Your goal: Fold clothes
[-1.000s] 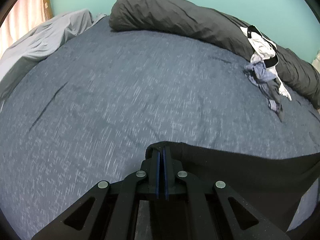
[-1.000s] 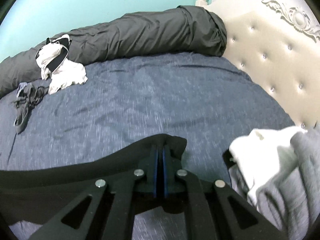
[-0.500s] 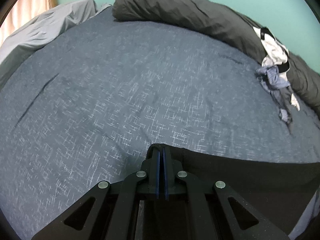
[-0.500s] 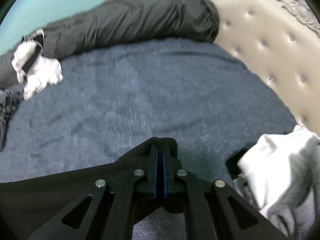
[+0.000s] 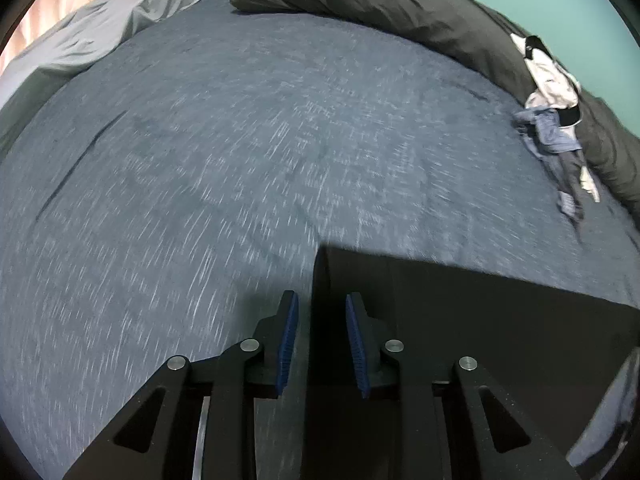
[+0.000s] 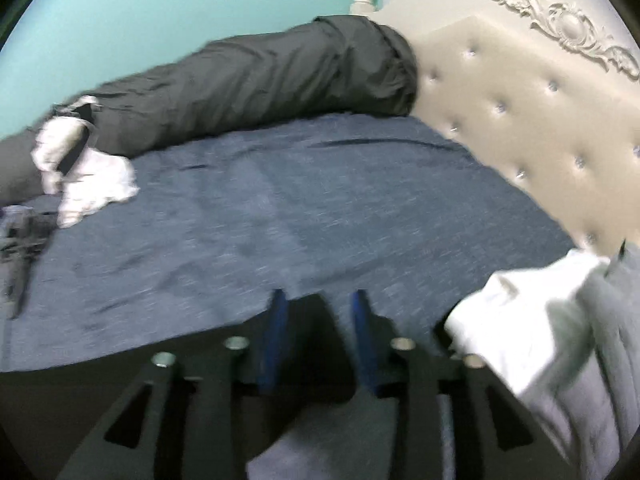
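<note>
Both grippers apart, black garment flat on the bed

Left gripper (image 5: 322, 320) stands with its blue pads spread, straddling the near left corner of the black garment (image 5: 480, 328), gripping nothing; right gripper (image 6: 318, 320) is spread too, a corner of the same cloth lying between its fingers in a blurred view. The garment's far edge runs straight across the blue sheet (image 5: 240, 160), which suits a fold line. Loose clothes (image 5: 556, 120) wait by the dark duvet (image 5: 400, 4); a white pile (image 6: 532, 320) sits just right.

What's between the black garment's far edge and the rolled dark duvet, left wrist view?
Only bare blue bedsheet separates black garment from duvet in the left wrist view.
</note>
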A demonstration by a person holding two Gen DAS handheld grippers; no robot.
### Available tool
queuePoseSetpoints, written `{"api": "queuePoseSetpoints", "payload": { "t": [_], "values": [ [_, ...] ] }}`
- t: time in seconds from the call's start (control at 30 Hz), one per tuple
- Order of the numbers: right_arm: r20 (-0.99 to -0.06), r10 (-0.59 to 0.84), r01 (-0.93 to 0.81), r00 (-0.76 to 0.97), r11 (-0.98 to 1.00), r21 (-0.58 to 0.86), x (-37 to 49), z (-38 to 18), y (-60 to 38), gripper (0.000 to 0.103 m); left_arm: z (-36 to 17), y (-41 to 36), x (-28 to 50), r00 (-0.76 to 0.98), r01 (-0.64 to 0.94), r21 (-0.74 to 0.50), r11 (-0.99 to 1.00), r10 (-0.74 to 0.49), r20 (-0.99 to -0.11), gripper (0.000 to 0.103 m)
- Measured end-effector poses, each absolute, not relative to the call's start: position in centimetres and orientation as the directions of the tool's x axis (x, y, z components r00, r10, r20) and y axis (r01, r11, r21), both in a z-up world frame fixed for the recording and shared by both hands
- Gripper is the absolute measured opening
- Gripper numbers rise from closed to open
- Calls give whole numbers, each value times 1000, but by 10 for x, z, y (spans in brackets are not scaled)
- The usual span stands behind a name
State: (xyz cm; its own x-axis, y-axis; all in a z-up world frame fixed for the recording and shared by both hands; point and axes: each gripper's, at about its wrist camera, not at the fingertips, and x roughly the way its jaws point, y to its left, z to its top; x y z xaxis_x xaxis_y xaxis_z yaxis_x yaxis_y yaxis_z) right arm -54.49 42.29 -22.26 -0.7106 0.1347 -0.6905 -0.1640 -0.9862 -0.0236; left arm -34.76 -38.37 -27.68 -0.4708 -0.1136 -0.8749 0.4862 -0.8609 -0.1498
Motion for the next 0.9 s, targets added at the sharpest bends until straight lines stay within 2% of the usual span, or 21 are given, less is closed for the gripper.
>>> {"api": "queuePoseSetpoints", "payload": {
  "t": [0.13, 0.2, 0.33, 0.47, 0.57, 0.9],
  "values": [
    [-690, -4, -33, -724, -999, 40, -492, -210, 389, 44, -258, -366, -303, -506, 460, -189, -868, -81, -859, 31],
    [-695, -73, -1, -715, -994, 106, -462, -212, 378, 49, -252, -358, -281, -520, 447, -218, -867, -54, -853, 39],
    [-695, -212, 36, -687, -965, 259, -403, -221, 358, 52, -247, -339, -235, -529, 415, -259, -872, 1, -849, 42],
    [-693, -298, 67, -656, -938, 339, -344, -237, 336, 52, -253, -321, -197, -516, 383, -290, -877, 58, -855, 45],
    [-692, -345, 67, -634, -916, 395, -308, -248, 327, 53, -256, -309, -169, -516, 374, -319, -871, 91, -852, 58],
    [-658, -425, 127, -622, -884, 450, -219, -268, 296, 55, -277, -285, -106, -474, 395, -296, -870, 83, -876, 59]
  ]
}}
